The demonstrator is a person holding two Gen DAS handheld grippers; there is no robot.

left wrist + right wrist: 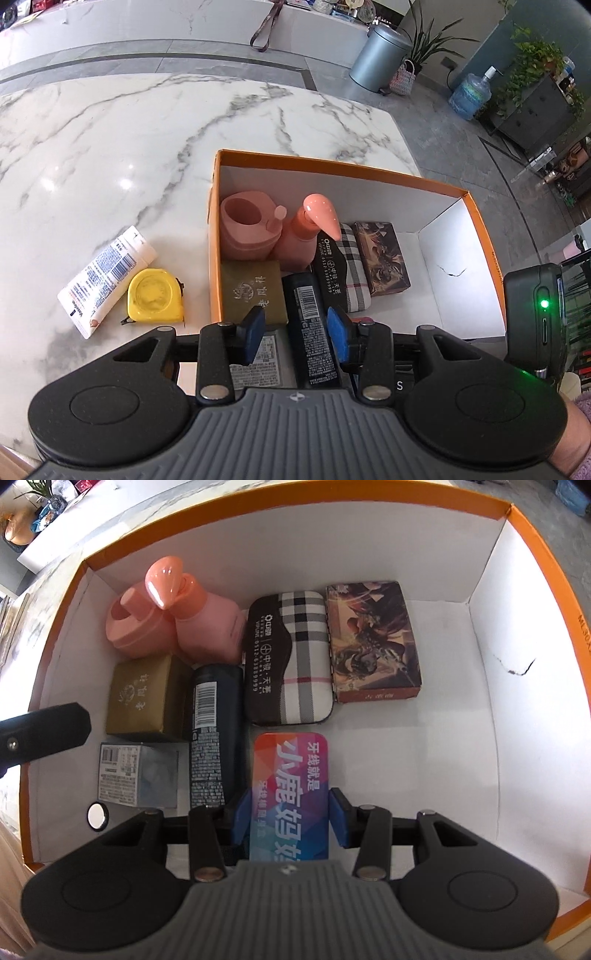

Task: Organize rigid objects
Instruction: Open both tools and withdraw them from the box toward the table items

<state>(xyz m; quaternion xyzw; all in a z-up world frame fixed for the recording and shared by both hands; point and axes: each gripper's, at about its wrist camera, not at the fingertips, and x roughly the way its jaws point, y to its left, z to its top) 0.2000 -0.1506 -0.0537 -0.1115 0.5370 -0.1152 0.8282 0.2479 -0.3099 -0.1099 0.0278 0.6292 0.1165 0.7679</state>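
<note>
The right gripper (290, 812) squeezes a bright box (290, 775) low inside the orange box (535, 542). The left gripper (295, 328) has its jaws apart with nothing in them, above a black tube (314, 332). On the table (110, 147) wait 1 yellow tape measure (155, 295) and 1 white tube (107, 277)

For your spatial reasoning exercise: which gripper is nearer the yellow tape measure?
Left. The left gripper hovers over the box's near-left corner, just right of the tape measure on the table. The right gripper is deeper inside the box, holding the colourful tin.
</note>
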